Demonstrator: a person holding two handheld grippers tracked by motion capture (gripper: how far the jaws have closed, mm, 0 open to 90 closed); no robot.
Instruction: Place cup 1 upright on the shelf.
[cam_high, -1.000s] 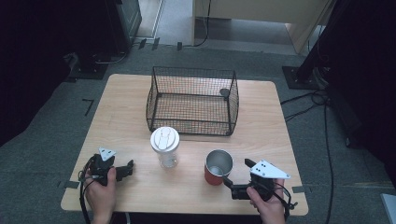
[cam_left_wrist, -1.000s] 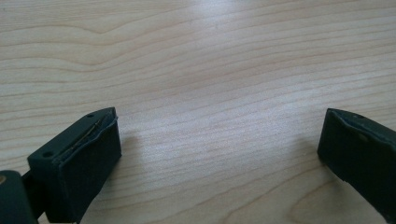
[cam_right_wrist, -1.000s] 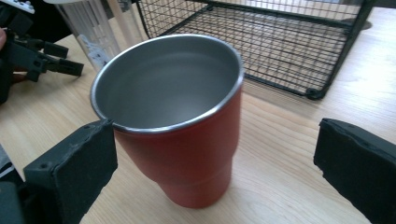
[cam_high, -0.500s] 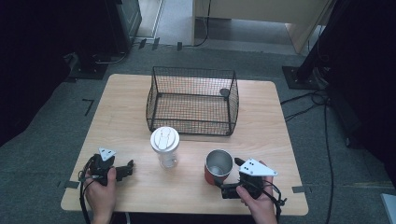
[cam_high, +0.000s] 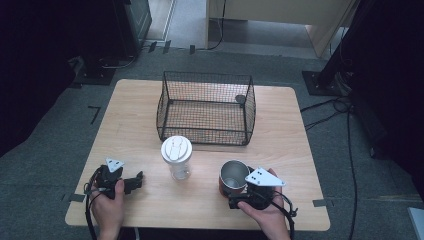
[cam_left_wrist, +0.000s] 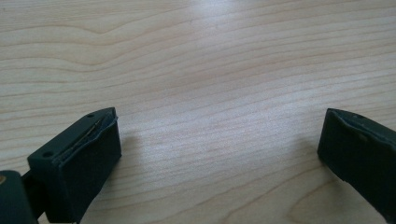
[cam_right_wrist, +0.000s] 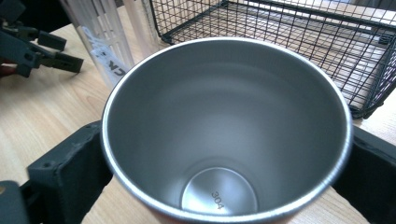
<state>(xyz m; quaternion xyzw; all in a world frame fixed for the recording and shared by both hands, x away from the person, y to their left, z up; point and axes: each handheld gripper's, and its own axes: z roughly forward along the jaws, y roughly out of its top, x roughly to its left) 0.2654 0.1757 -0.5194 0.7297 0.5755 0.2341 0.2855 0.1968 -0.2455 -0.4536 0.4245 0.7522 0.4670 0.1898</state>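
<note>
Now right hand-held gripper (cam_high: 239, 196) jaws wide around steel cup (cam_high: 233, 176), basket (cam_high: 206, 108) well beyond.

Wire basket (cam_high: 206, 107) on wooden table (cam_high: 130, 125), lidded clear tumbler (cam_high: 177, 157) before it, grey carpet (cam_high: 45, 150)

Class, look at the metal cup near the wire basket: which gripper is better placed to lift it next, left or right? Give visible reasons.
Right. The right gripper already has its jaws either side of the metal cup; the left gripper sits open over bare table, beyond the lidded cup.
</note>
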